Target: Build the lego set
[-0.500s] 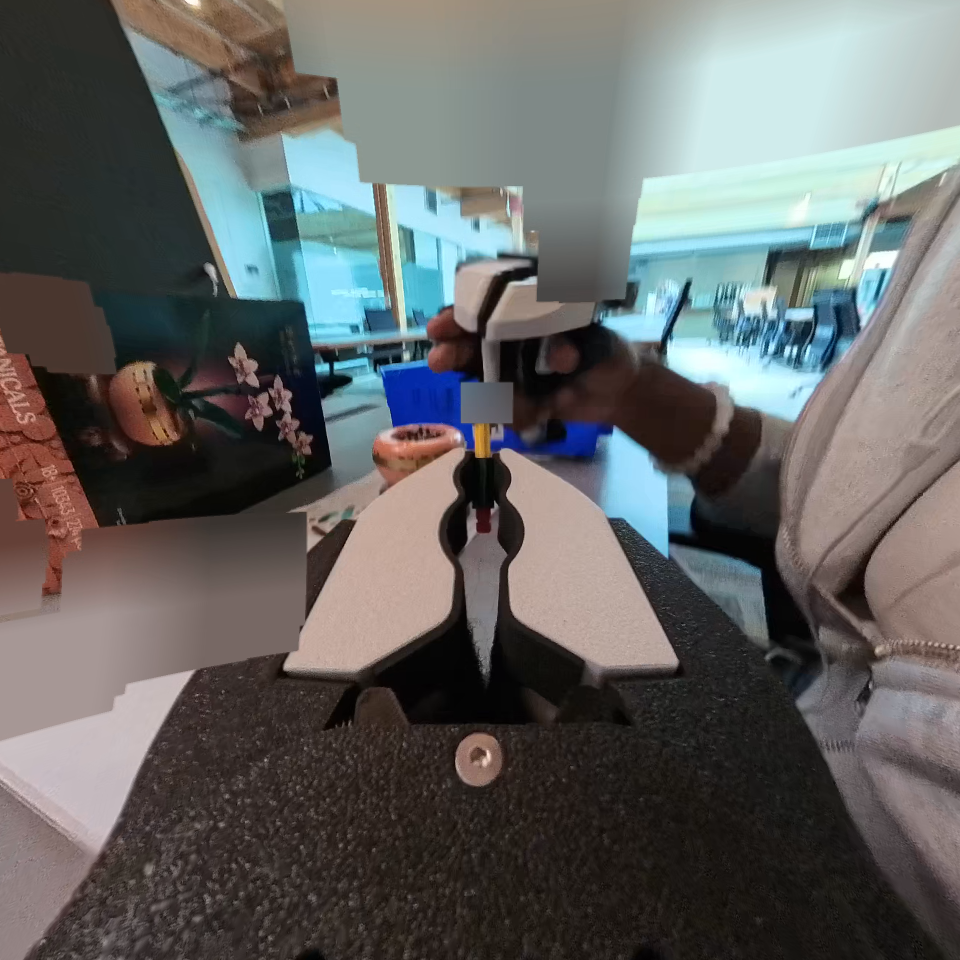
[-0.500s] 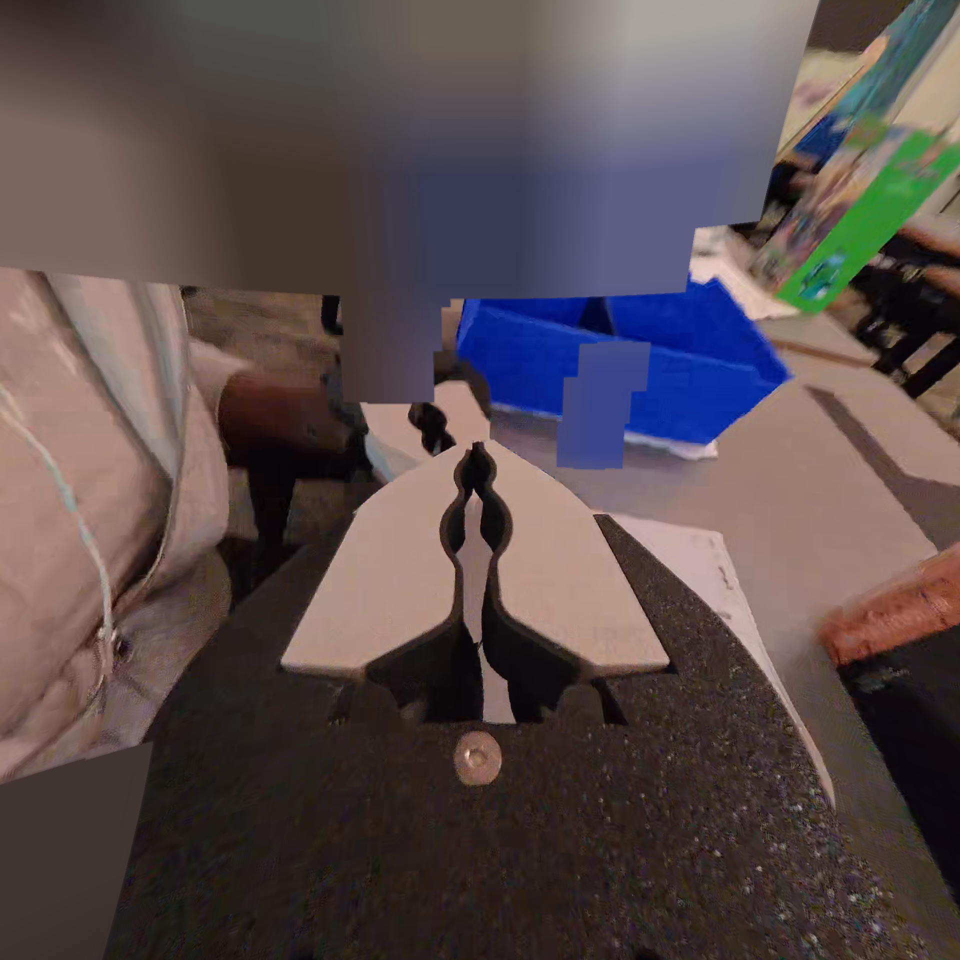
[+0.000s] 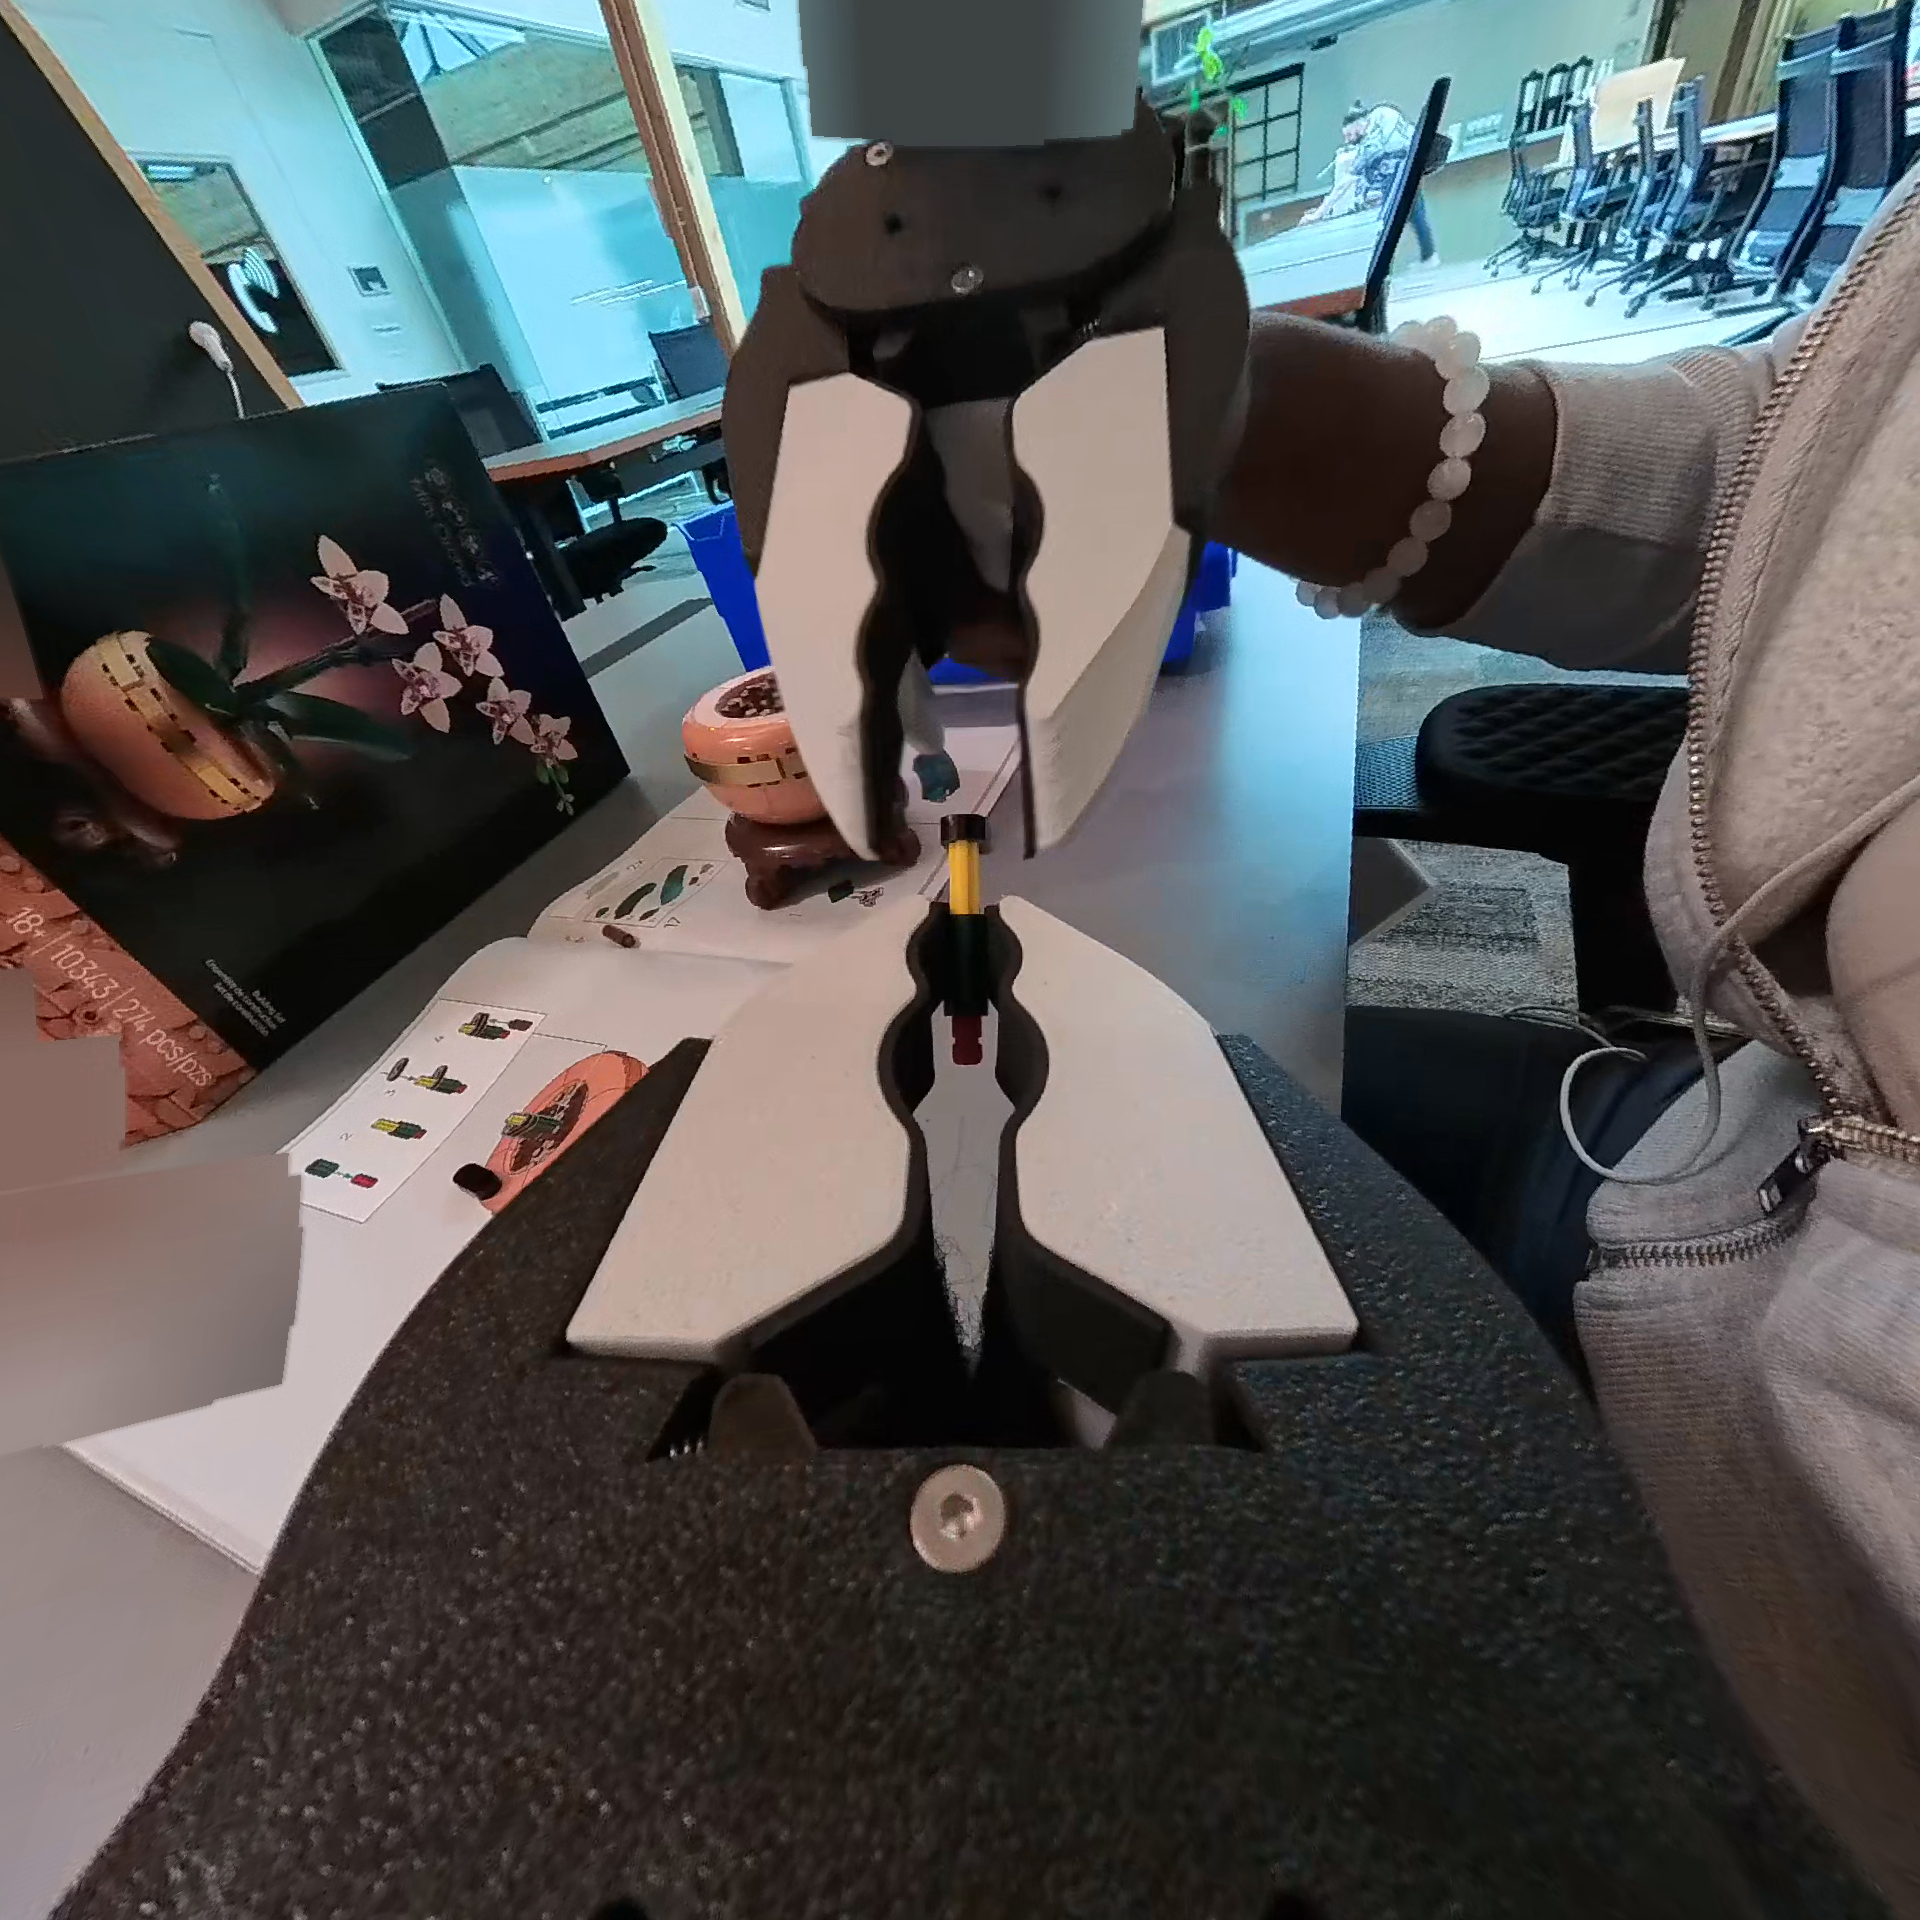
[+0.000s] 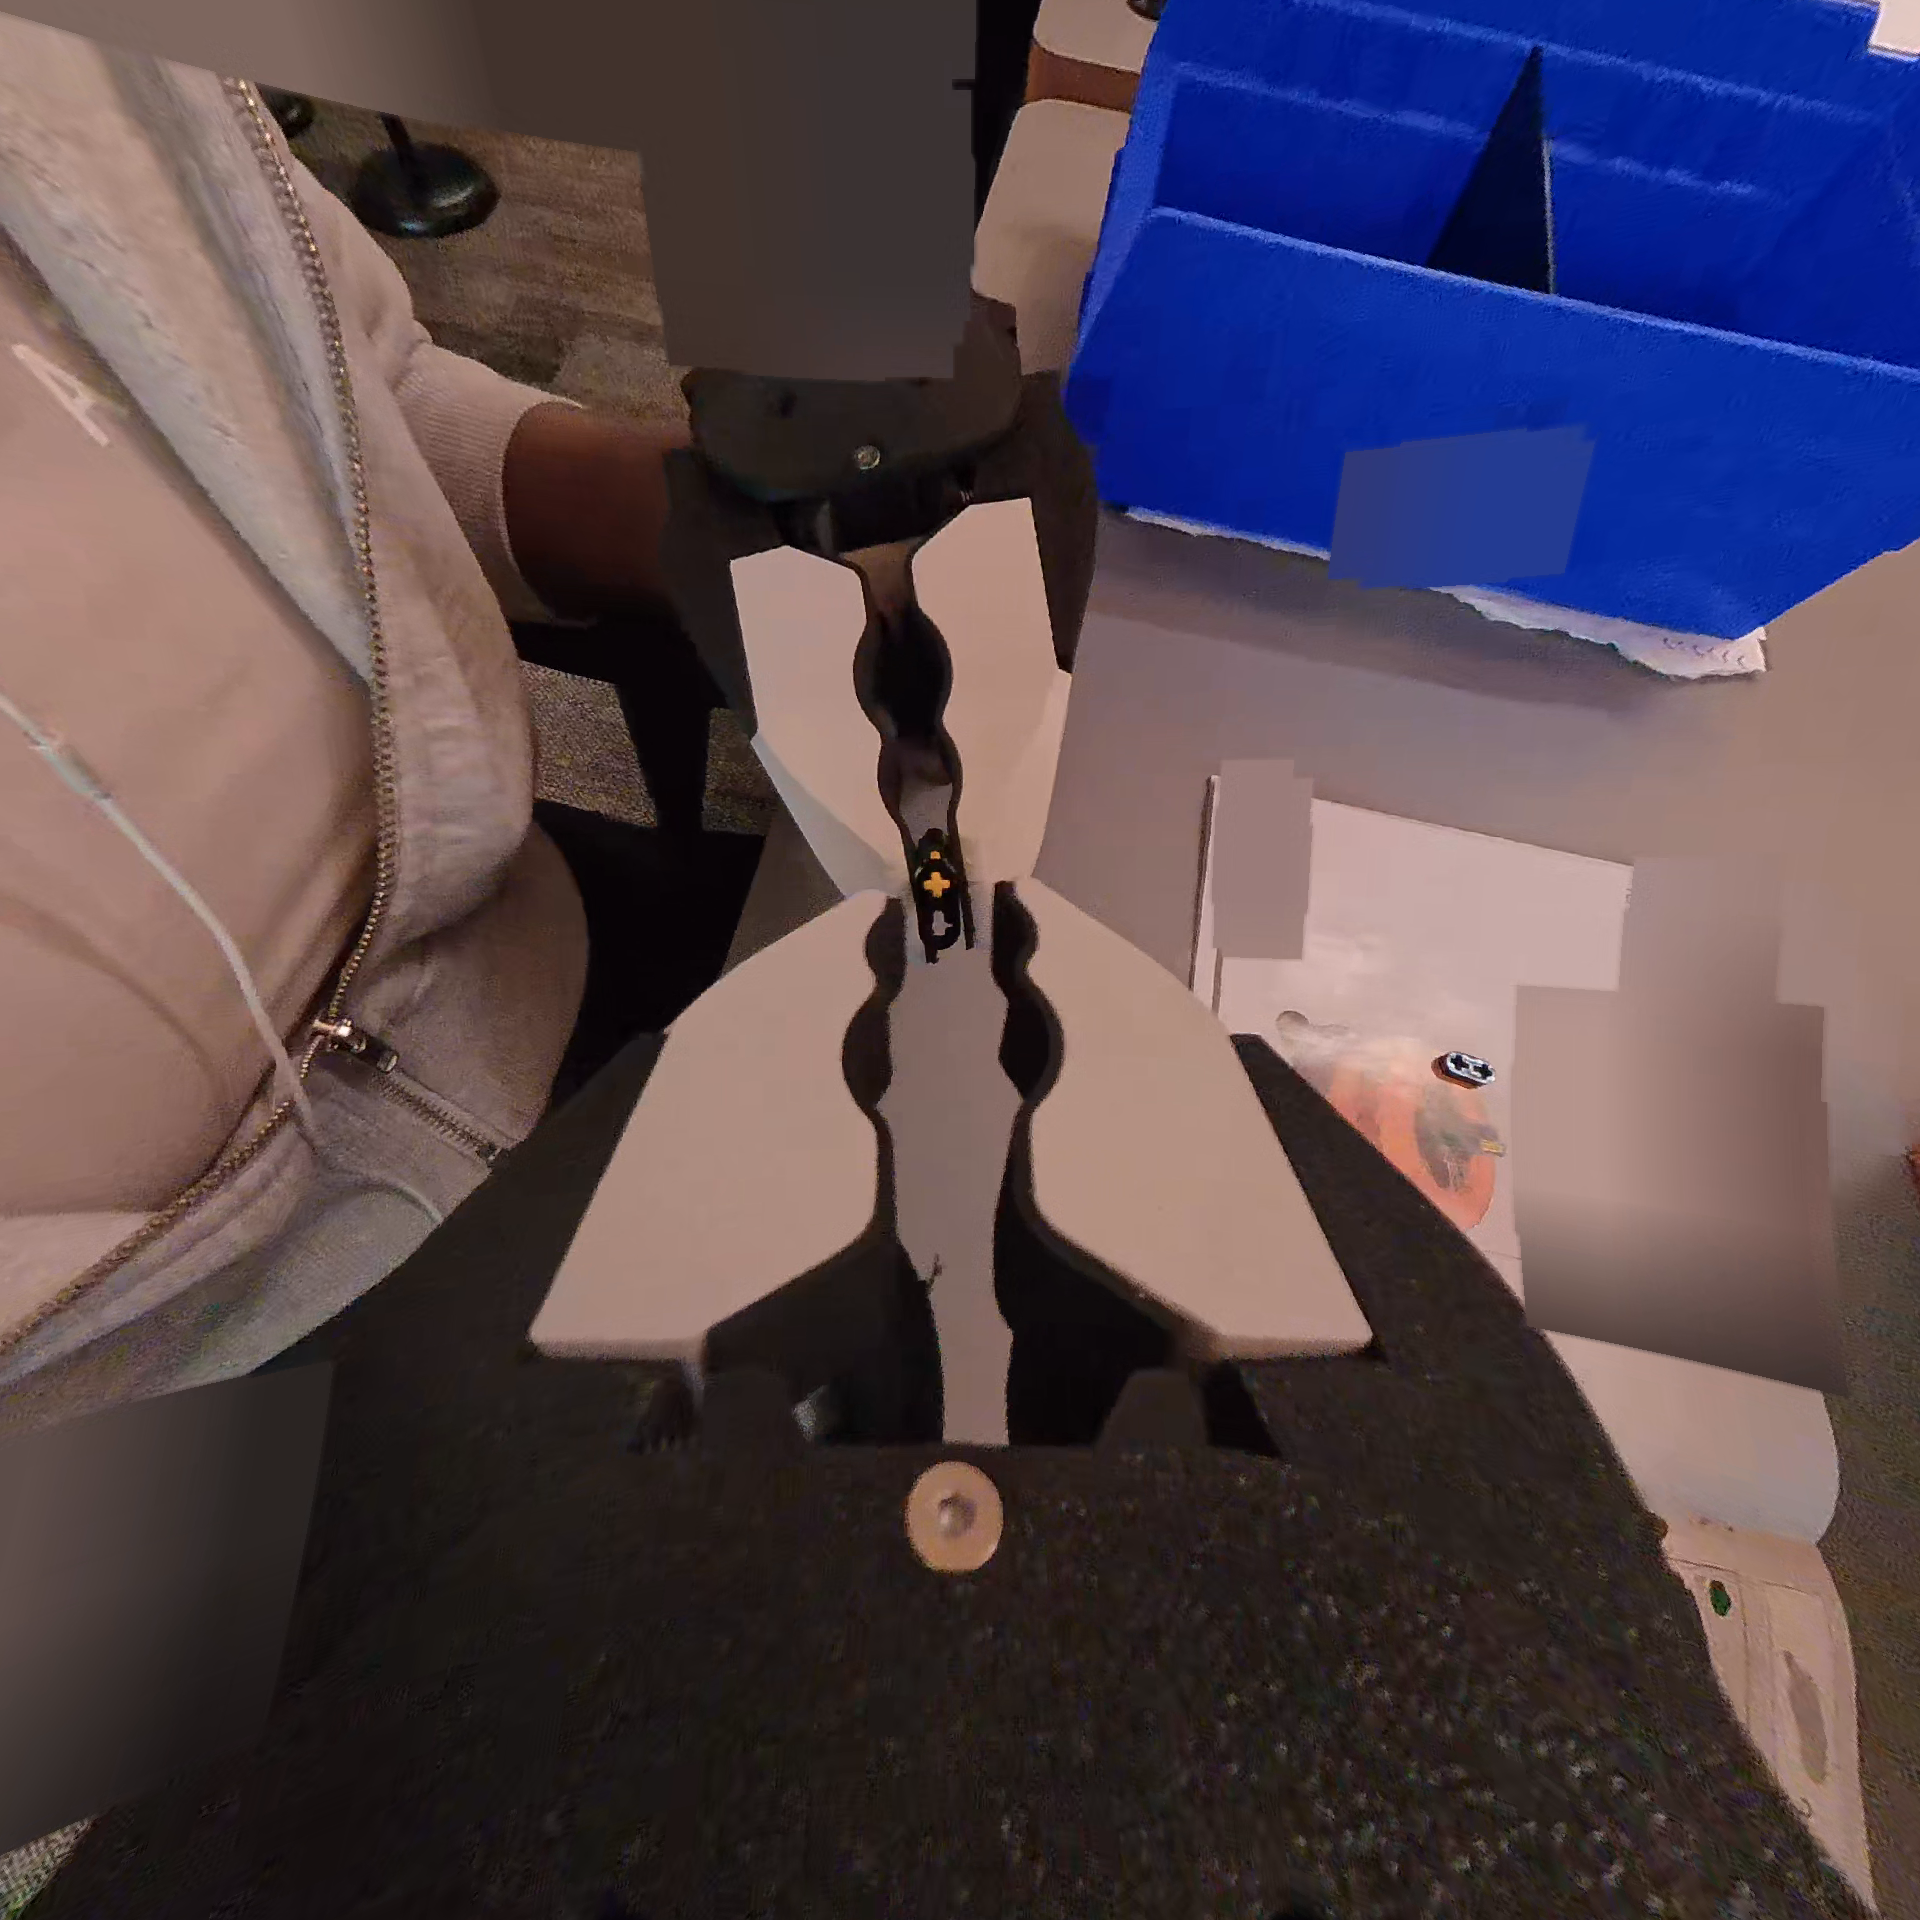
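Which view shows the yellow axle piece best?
The left wrist view: the yellow axle shows side-on, sticking out of the shut left gripper. The right wrist view shows only its cross-shaped end.

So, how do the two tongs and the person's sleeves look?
Both tongs, left and right, have pale flat fingers with wavy black inner edges on a grainy black body with a silver screw. The sleeves are light grey, zipped hoodie; a white bead bracelet circles one wrist.
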